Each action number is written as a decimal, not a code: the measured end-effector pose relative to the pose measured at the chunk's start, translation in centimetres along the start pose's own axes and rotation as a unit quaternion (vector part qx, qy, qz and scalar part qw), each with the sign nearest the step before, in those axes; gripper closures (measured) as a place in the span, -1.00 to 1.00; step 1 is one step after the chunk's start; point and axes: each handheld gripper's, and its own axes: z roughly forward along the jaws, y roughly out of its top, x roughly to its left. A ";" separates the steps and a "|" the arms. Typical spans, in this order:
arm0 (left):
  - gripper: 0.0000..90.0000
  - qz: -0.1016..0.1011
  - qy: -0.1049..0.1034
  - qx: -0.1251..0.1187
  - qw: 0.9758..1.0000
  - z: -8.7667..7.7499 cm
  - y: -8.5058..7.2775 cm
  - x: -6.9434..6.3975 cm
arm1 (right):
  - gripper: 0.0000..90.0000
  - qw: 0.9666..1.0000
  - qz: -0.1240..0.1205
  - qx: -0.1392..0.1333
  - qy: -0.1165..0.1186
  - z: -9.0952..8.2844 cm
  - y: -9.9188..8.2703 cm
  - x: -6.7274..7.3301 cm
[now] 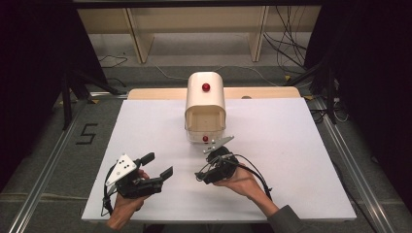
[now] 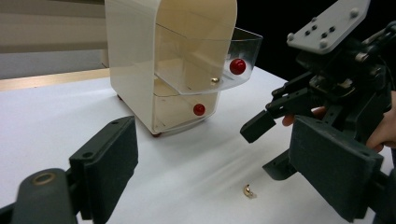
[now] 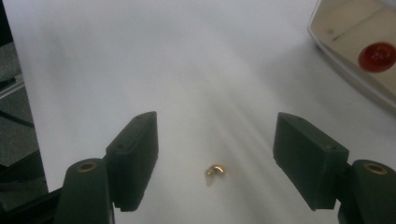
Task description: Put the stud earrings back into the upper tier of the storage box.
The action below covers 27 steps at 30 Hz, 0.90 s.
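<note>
A tiny gold ring-like piece (image 3: pixel 215 171) lies on the white table top (image 1: pixel 291 145). My right gripper (image 3: pixel 222 158) hangs open just over it, one jaw on each side, neither touching it. The left gripper view has the same gold piece (image 2: pixel 250 191) below the right gripper (image 2: pixel 268 147). Behind stands a cream drawer cabinet (image 1: pixel 205 104); its clear upper drawer (image 2: pixel 205 70) is pulled out, with a red knob (image 2: pixel 237 66) and a small gold item (image 2: pixel 215 80) inside. My left gripper (image 1: pixel 158 164) rests open at the near left, with nothing between its jaws.
The cabinet's lower drawer, with its own red knob (image 2: pixel 199 109), is pushed in. Bare white surface lies left and right of the cabinet. Wooden shelving (image 1: pixel 194 29) and cables (image 1: pixel 291 48) sit on the floor beyond the table's far edge.
</note>
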 end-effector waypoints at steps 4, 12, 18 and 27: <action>-0.66 0.000 0.000 0.000 1.000 0.0 0.0 0.0 | -0.22 1.000 0.003 0.024 -0.001 1.0 -0.5 -0.1; -0.66 0.001 0.000 0.000 1.000 0.0 0.0 0.0 | -0.04 0.998 0.009 0.059 0.013 2.3 -1.1 -0.1; -0.66 0.001 0.000 -0.001 1.000 0.0 0.0 0.0 | 0.15 0.997 0.018 0.075 0.009 2.9 -1.5 -0.3; -0.66 0.000 -0.001 -0.003 1.000 0.0 0.0 -0.1 | 0.42 0.997 0.004 0.075 -0.004 3.5 -1.7 0.0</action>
